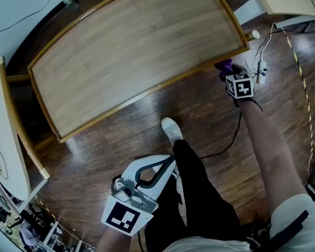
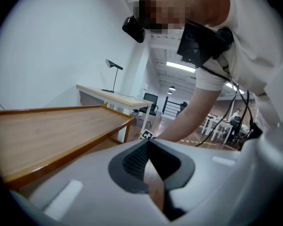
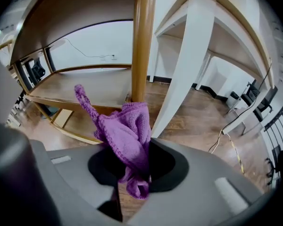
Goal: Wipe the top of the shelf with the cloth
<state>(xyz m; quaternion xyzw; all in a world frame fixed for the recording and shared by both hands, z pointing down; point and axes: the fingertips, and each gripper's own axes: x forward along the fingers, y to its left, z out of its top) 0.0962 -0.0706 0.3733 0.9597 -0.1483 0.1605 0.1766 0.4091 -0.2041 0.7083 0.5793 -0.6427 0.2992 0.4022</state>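
room: dark plank floor with a black cable trailing over it; white desk just right of the shelf.
surface: shelf top, bare pale wood inside a raised rim; nothing lies on it.
long axis: the top runs left to right across the head view, right end farther off.
key relation: cloth is low at the shelf's right front corner, by the round post, under the level of the top. Judgement: the wipe calls for a lift up and leftward over the rim.
nearer hand: right, beside that corner; left is well apart, down by the person's leg.
right gripper: jaws clamped on the purple cloth, which bunches out ahead of them, one corner sticking up.
left gripper: jaws together, nothing between them.
progress: wiping not yet begun, as judged; cloth not touching the top.
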